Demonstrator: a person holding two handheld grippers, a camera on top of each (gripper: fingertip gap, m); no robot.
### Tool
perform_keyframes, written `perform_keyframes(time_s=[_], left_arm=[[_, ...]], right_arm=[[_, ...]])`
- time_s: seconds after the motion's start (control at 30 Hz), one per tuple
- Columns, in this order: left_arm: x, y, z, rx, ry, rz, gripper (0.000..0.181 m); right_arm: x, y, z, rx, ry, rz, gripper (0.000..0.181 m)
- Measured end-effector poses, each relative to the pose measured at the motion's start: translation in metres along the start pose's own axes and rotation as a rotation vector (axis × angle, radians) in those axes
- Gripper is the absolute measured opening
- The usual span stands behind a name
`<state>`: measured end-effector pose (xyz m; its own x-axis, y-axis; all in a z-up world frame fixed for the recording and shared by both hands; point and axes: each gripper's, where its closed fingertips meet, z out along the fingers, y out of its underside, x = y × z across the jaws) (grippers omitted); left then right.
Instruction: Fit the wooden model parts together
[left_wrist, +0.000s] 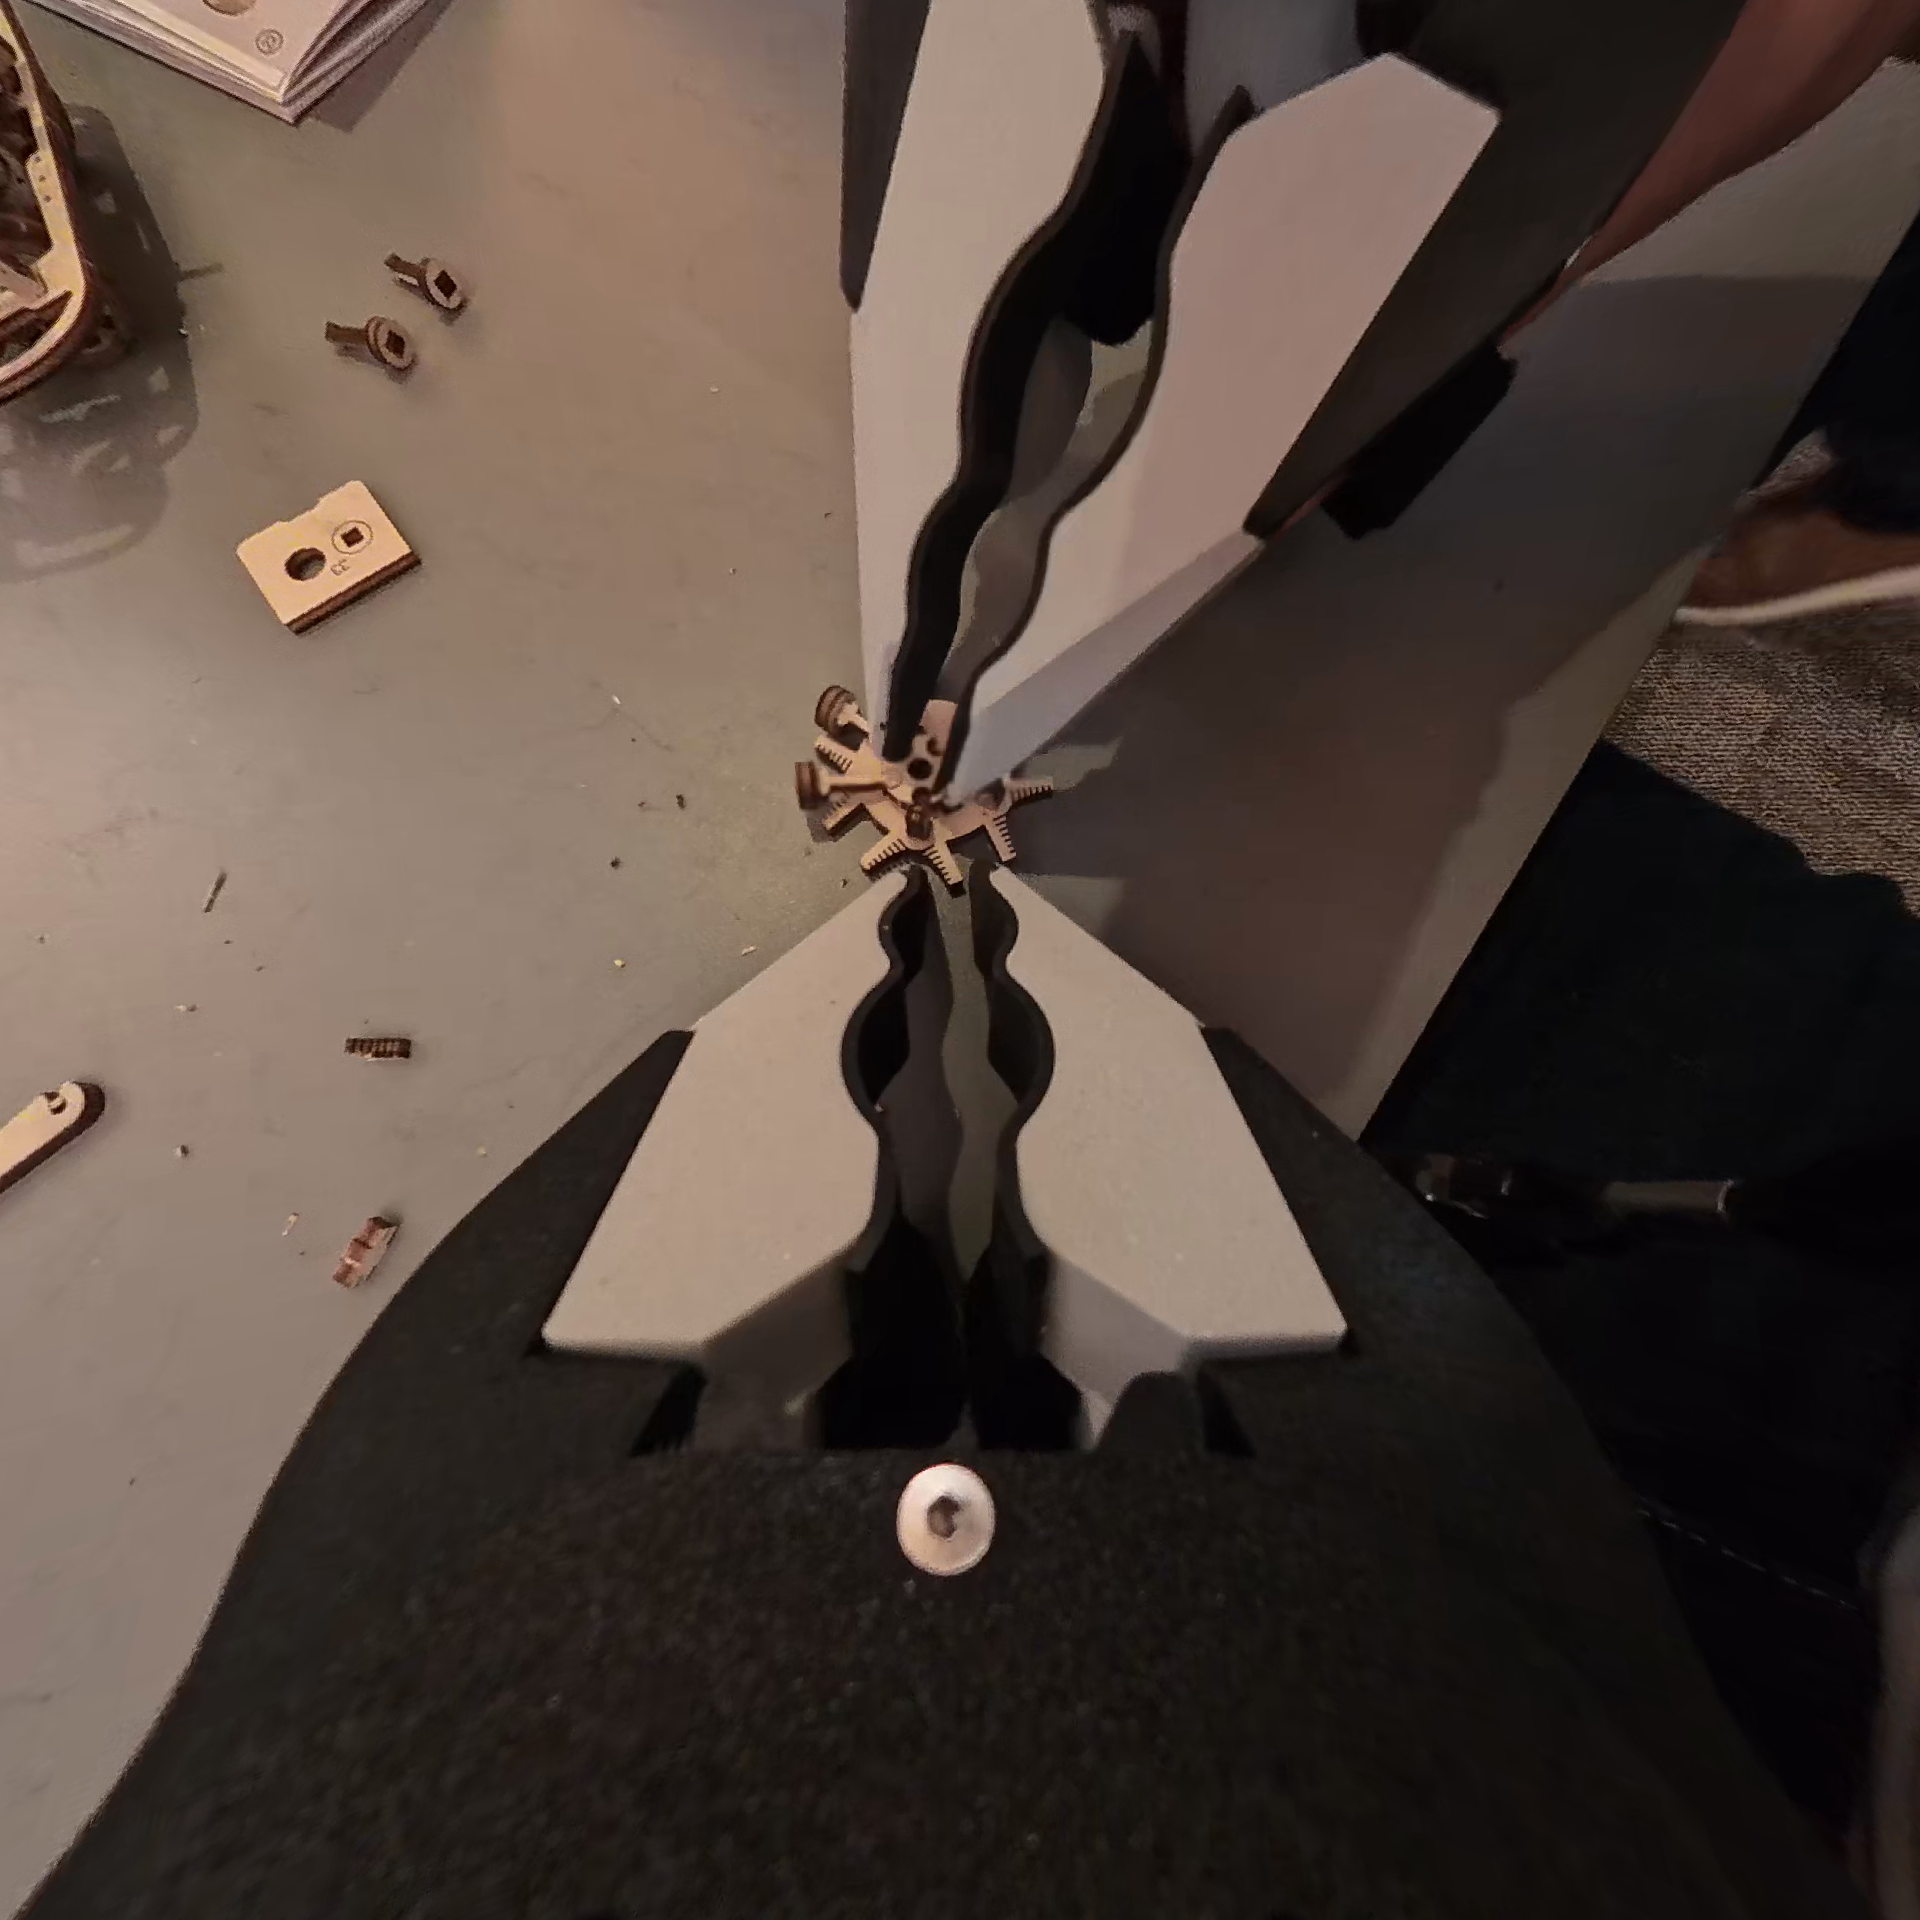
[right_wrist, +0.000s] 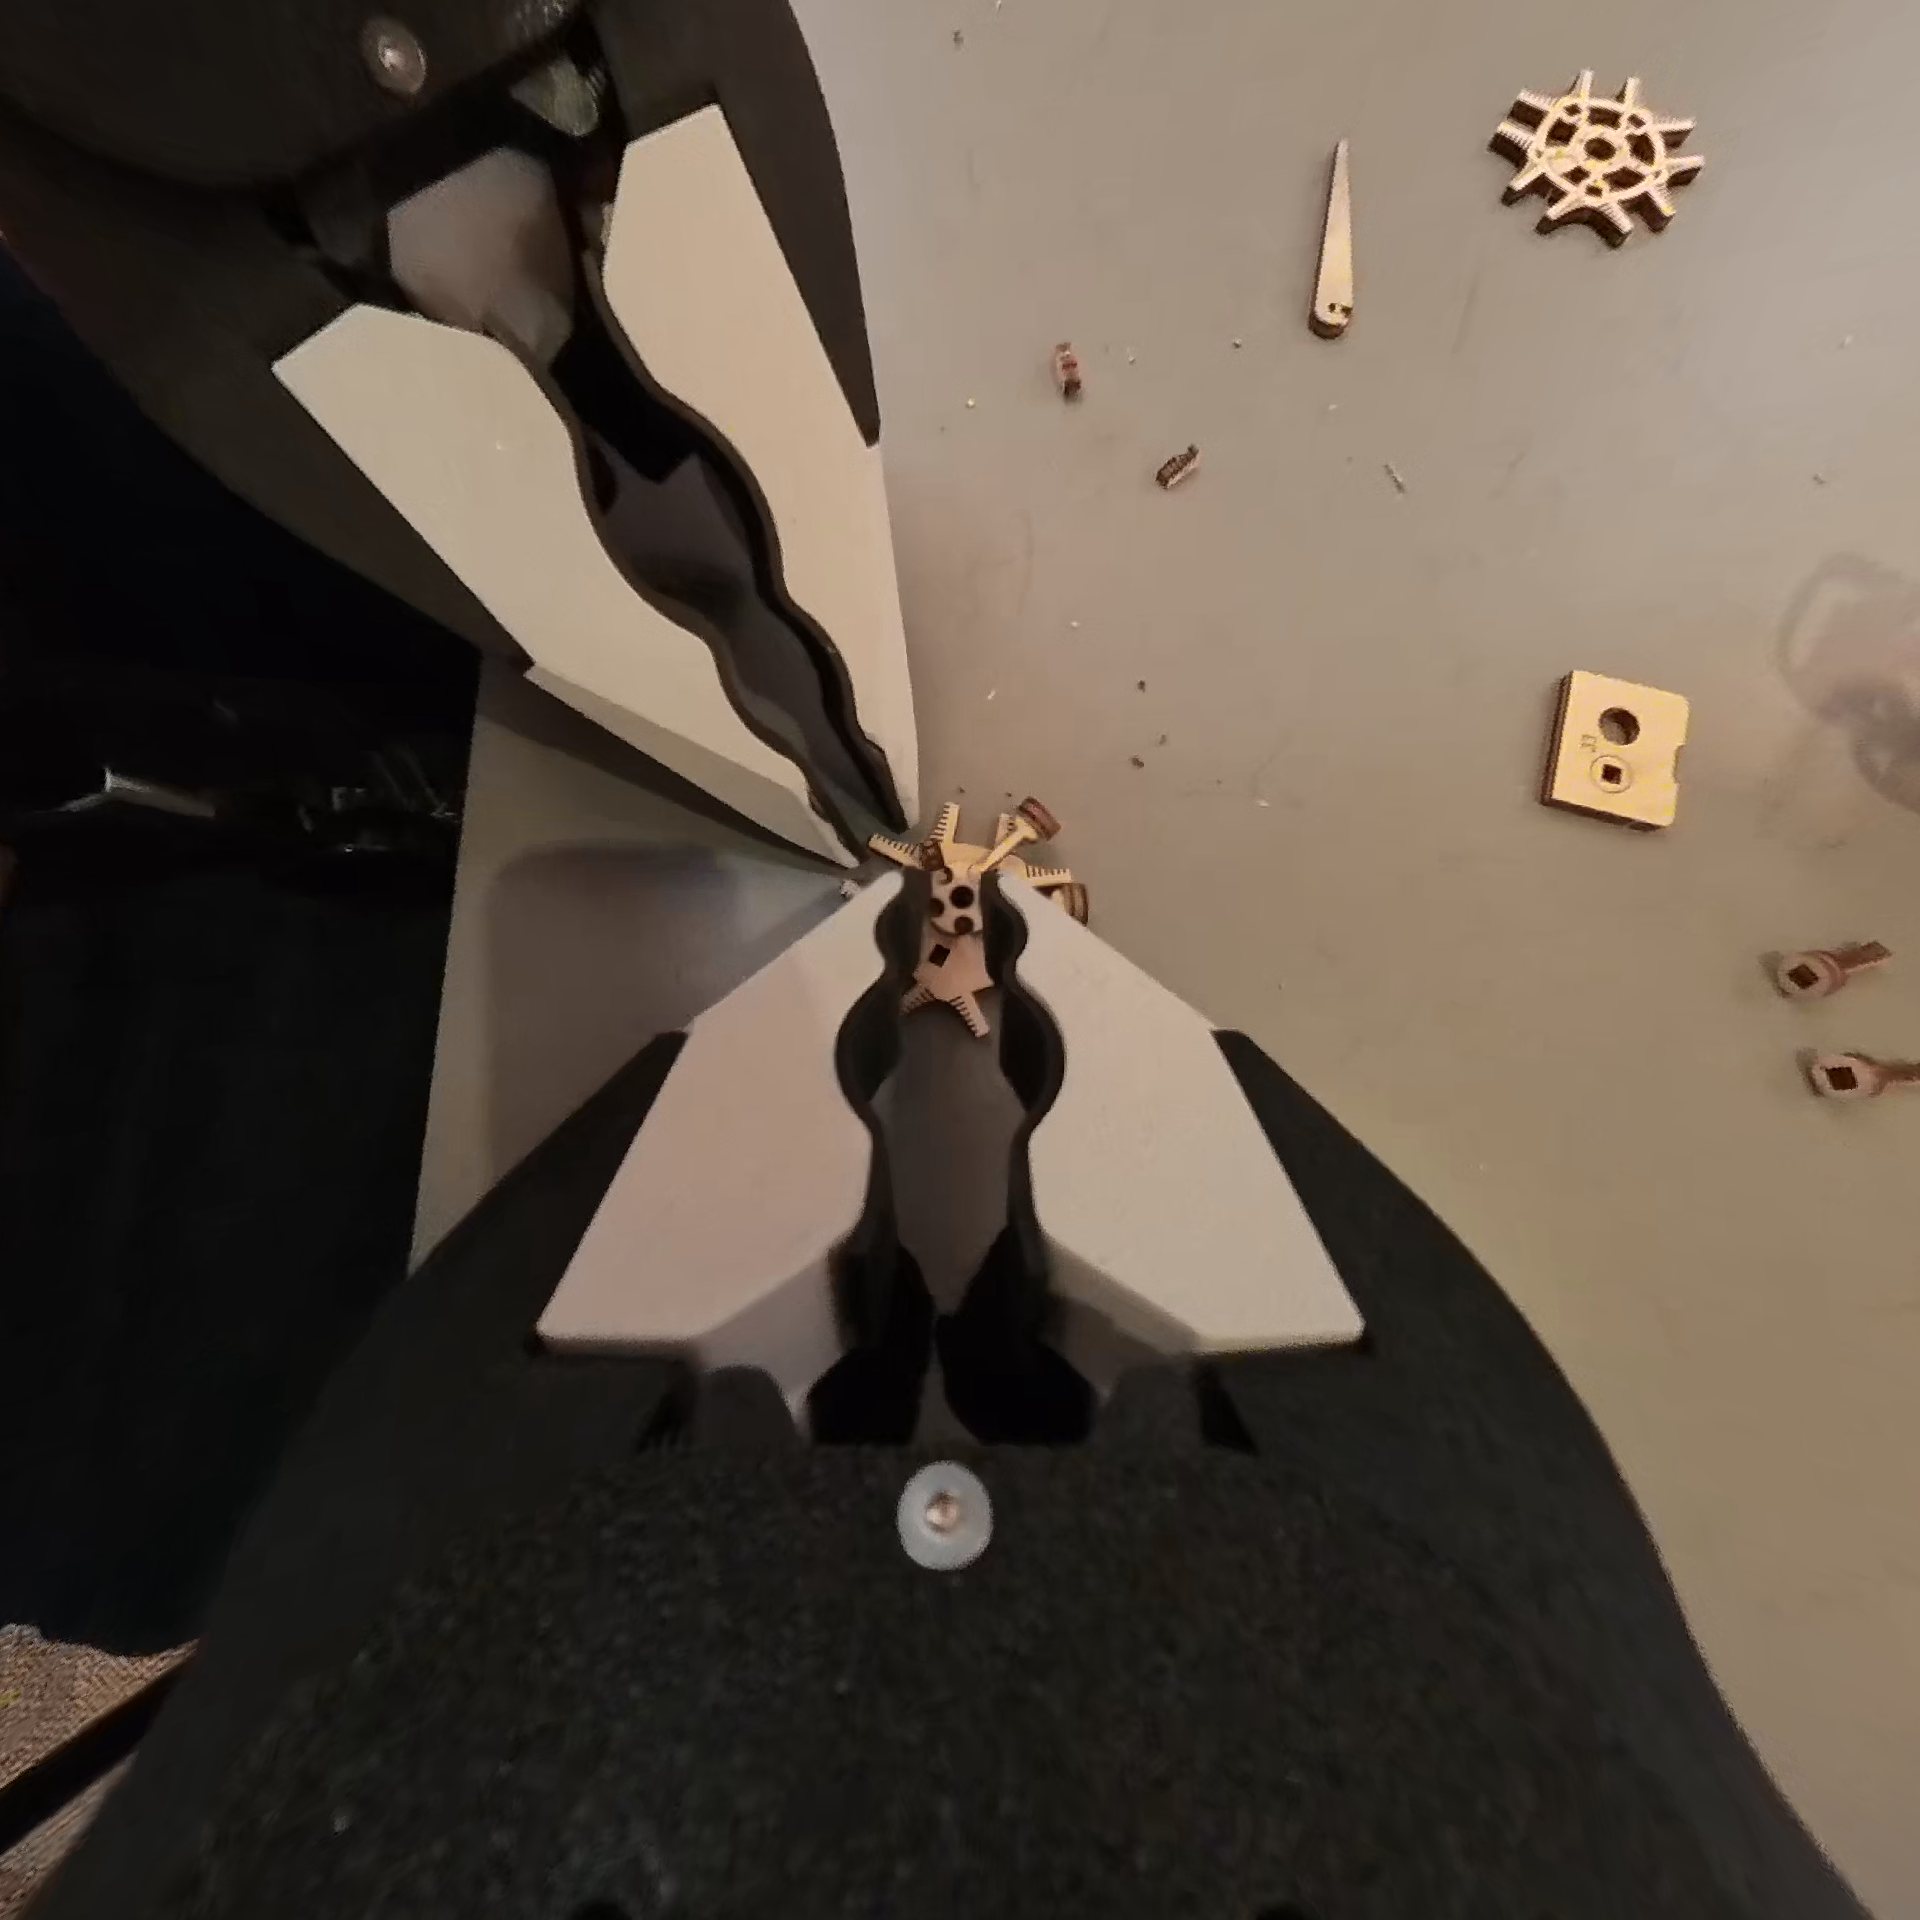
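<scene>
A small wooden gear assembly (left_wrist: 914, 805), a toothed spoked wheel with a holed hub and short pegs, is held just above the grey table (left_wrist: 571, 727). My right gripper (right_wrist: 951, 899) is shut on its hub and reaches in from the top of the left wrist view (left_wrist: 925, 764). My left gripper (left_wrist: 948, 876) meets the wheel from the opposite side, its tips closed on a toothed spoke at the rim. In the right wrist view the left gripper (right_wrist: 885, 831) comes from the upper left and touches the wheel (right_wrist: 951, 914) at its edge.
Loose on the table lie a square plate with holes (left_wrist: 327, 556), two small pins (left_wrist: 426, 281), a second gear wheel (right_wrist: 1595, 171), a pointed stick (right_wrist: 1335, 244) and small offcuts (left_wrist: 379, 1047). A booklet (left_wrist: 260, 42) and a part-built model (left_wrist: 42, 260) sit far left. The table edge (left_wrist: 1507, 883) is right. Less than 4 cm separates the two grippers' tips. From either gripper's tips it is about 15 cm to the pointed stick (right_wrist: 1335, 244).
</scene>
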<state>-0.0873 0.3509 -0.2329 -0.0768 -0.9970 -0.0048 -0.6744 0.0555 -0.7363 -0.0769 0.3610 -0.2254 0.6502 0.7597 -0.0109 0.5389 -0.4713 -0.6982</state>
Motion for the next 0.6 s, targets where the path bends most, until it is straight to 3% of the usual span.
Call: perform_keyframes(time_s=[0.47, 0.6], left_arm=[[-0.0046, -0.002, 0.0026, -0.005, -0.02, 0.027, 0.002], [-0.0007, -0.0027, 0.0029, -0.003, 0.004, 0.069, 0.008]], right_arm=[[0.004, 0.0061, -0.0053, -0.036, -0.021, -0.052, 0.006], [0.0044, 0.0061, -0.0054, -0.032, -0.018, -0.054, 0.006]])
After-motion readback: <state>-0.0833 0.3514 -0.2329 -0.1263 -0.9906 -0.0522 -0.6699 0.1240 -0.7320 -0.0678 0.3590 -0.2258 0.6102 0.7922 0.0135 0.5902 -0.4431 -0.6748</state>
